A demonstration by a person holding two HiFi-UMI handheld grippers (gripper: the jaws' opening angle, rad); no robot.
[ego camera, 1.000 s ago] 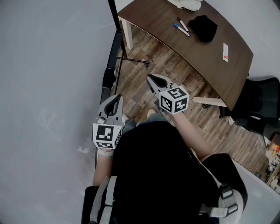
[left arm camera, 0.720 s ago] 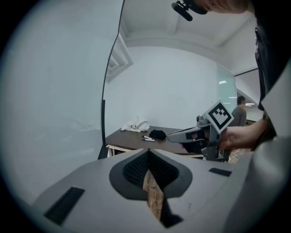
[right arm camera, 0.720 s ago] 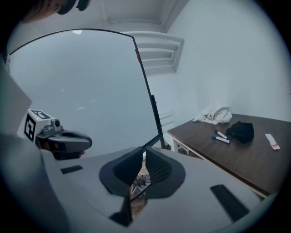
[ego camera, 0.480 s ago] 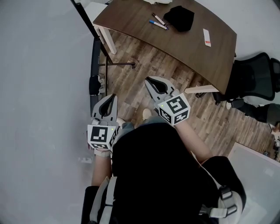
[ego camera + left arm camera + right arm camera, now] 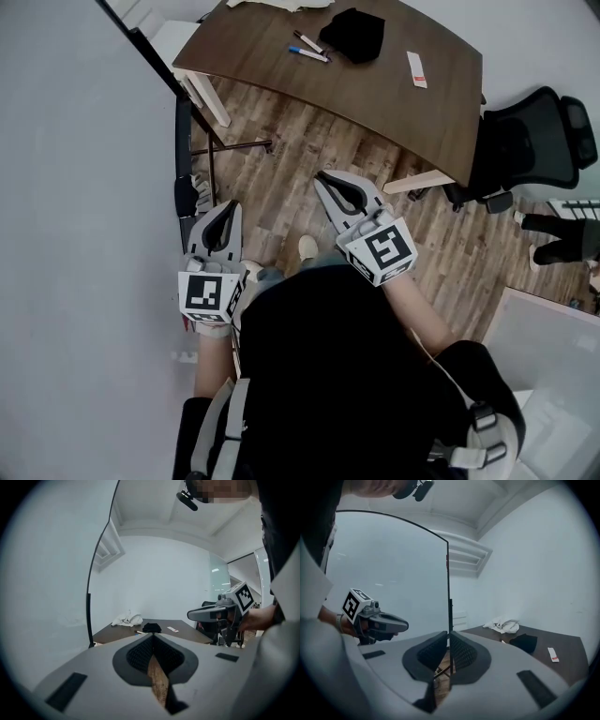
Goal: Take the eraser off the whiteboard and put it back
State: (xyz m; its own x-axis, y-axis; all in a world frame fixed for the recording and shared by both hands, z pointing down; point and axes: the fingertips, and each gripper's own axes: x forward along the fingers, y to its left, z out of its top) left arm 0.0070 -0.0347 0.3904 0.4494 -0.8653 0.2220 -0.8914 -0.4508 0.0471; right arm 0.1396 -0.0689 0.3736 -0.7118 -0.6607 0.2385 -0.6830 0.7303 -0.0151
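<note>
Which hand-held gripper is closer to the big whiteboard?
Left. The left hand-held gripper is right beside the whiteboard; the right hand-held gripper is farther out, over the wooden floor.

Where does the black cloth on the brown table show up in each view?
Head view: black cloth at top centre, on the table.
Left gripper view: black cloth just below centre.
Right gripper view: black cloth right of centre, lower half.
Shared landmark: the white card lies just right of it in every view.
</note>
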